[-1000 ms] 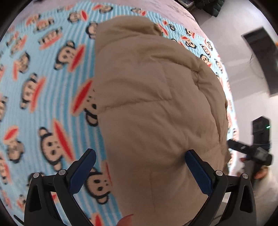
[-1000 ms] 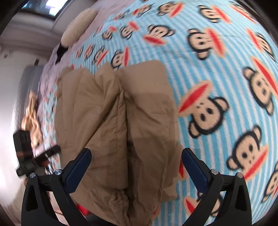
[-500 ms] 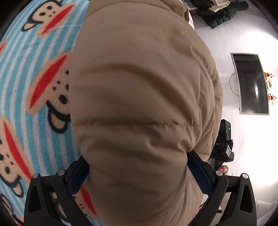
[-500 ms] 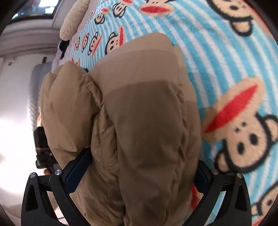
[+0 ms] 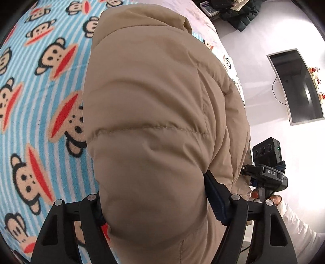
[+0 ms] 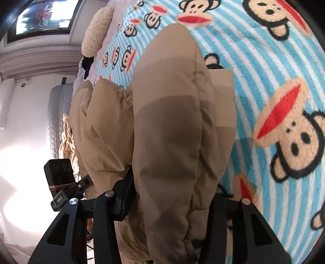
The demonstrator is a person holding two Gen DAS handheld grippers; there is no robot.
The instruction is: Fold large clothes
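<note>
A tan puffer jacket [image 5: 152, 101] lies on a bed covered by a blue striped monkey-print blanket [image 5: 40, 101]. In the left wrist view a thick quilted bulge of it fills my left gripper [image 5: 154, 199], whose jaws are closing, and the blue pads [image 5: 213, 193] press into the padding. In the right wrist view the jacket [image 6: 166, 121] shows as folded layers standing up over the blanket [image 6: 274, 61]. My right gripper [image 6: 170, 195] is also closing, its fingers [image 6: 124, 195] squeezing a narrower bunch. The fabric hides most of both pads.
The bed's edge runs just behind the jacket, with white floor beyond. A dark screen [image 5: 296, 87] and a pile of dark clothes [image 5: 237, 12] are off the bed. A beige pillow [image 6: 97, 30] lies at the far end. A person's white sleeve [image 5: 294, 219] is at lower right.
Both grippers came down onto the jacket and drew their jaws in around it. A second ago they hung wide apart above flat fabric; now the padding bulges between the fingers.
</note>
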